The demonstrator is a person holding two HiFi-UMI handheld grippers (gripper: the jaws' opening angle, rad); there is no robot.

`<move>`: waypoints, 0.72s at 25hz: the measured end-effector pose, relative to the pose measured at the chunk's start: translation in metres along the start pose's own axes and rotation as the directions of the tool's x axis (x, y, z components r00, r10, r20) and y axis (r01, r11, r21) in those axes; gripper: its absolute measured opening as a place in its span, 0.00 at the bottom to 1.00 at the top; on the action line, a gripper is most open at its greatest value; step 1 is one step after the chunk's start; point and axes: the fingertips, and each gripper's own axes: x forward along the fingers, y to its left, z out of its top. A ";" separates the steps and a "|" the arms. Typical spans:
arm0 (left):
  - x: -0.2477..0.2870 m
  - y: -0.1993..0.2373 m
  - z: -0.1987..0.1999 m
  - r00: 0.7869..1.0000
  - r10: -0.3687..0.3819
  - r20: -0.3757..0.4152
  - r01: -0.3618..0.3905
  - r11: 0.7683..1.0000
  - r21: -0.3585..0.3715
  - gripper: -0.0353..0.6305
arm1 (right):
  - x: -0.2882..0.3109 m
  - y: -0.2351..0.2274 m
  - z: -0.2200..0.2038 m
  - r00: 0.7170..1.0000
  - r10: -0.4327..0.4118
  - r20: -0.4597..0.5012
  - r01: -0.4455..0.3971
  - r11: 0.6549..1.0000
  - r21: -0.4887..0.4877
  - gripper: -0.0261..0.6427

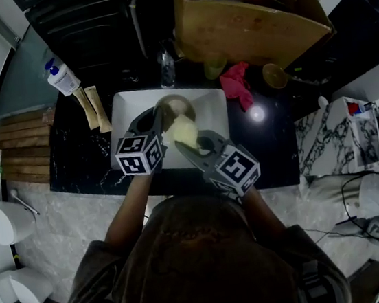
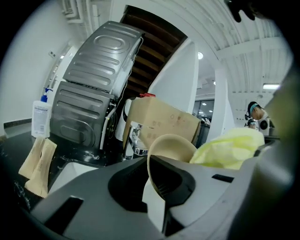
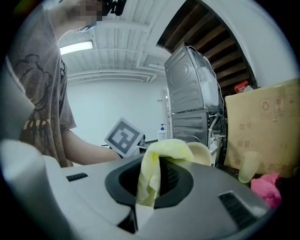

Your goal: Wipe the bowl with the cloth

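A beige bowl (image 1: pixel 173 106) is held on edge over the white sink (image 1: pixel 125 107). My left gripper (image 1: pixel 157 119) is shut on its rim, and in the left gripper view the bowl (image 2: pixel 171 146) stands pinched between the jaws of the left gripper (image 2: pixel 157 187). My right gripper (image 1: pixel 190 145) is shut on a pale yellow cloth (image 1: pixel 185 132), which is bunched against the bowl's open side. In the right gripper view the cloth (image 3: pixel 152 171) hangs folded between the jaws of the right gripper (image 3: pixel 150 187), with the bowl (image 3: pixel 202 152) just behind it.
A pink cloth (image 1: pixel 237 84) and a pale plastic cup (image 3: pixel 247 166) lie on the black counter right of the sink. A soap bottle (image 1: pixel 62 78) and brown packets (image 1: pixel 94 108) stand to the left. A cardboard box (image 1: pixel 249 25) and the faucet (image 2: pixel 134 140) sit behind the sink.
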 end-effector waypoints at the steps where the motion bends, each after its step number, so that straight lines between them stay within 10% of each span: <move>1: -0.001 -0.007 0.000 1.000 -0.012 -0.003 0.012 1.000 0.027 0.09 | 0.000 -0.005 -0.001 1.000 -0.013 -0.004 0.013 1.000 0.000 0.07; 18: -0.006 -0.058 -0.001 0.999 -0.029 -0.031 0.040 0.907 0.420 0.09 | 0.018 -0.061 -0.014 0.975 -0.164 -0.151 0.150 0.983 -0.103 0.07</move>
